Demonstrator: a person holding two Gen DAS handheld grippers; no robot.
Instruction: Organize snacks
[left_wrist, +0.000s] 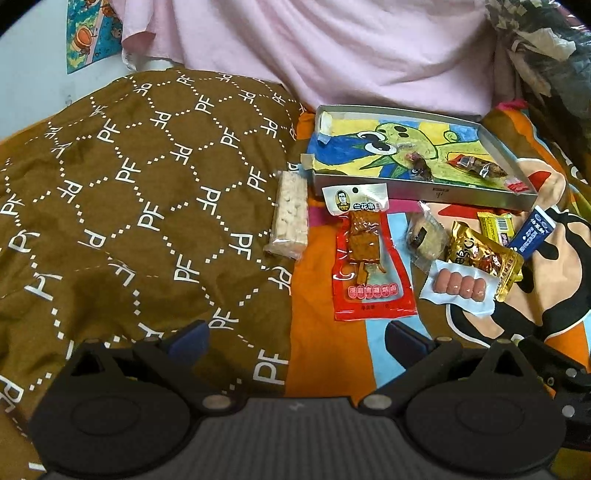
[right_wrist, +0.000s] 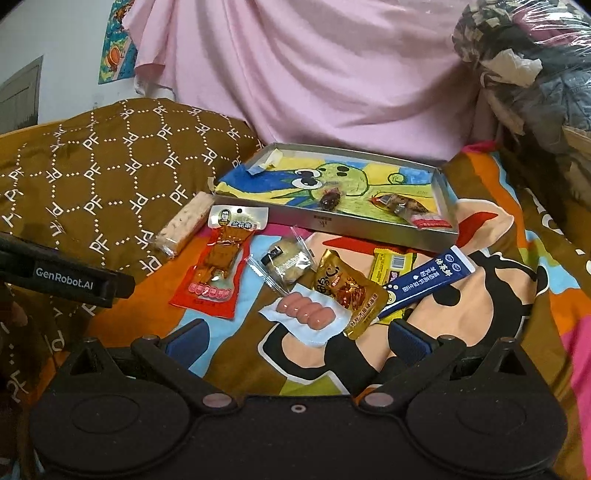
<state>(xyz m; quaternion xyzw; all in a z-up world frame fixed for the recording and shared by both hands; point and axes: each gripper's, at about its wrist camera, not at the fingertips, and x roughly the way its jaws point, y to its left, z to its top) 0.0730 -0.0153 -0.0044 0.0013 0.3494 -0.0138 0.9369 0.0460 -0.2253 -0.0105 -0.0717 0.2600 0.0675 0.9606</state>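
A shallow metal tray lined with a cartoon drawing holds two dark wrapped snacks. In front of it on the bedspread lie a white puffed bar, a red tofu packet, a clear-wrapped cake, a sausage pack, a gold packet, a yellow bar and a blue stick. My left gripper is open and empty, below the red packet. My right gripper is open and empty, just short of the sausage pack.
A brown quilted pillow lies left of the snacks. Pink cloth hangs behind the tray. A bundle of bagged clothes is at the back right. The left gripper's body shows at the left of the right wrist view.
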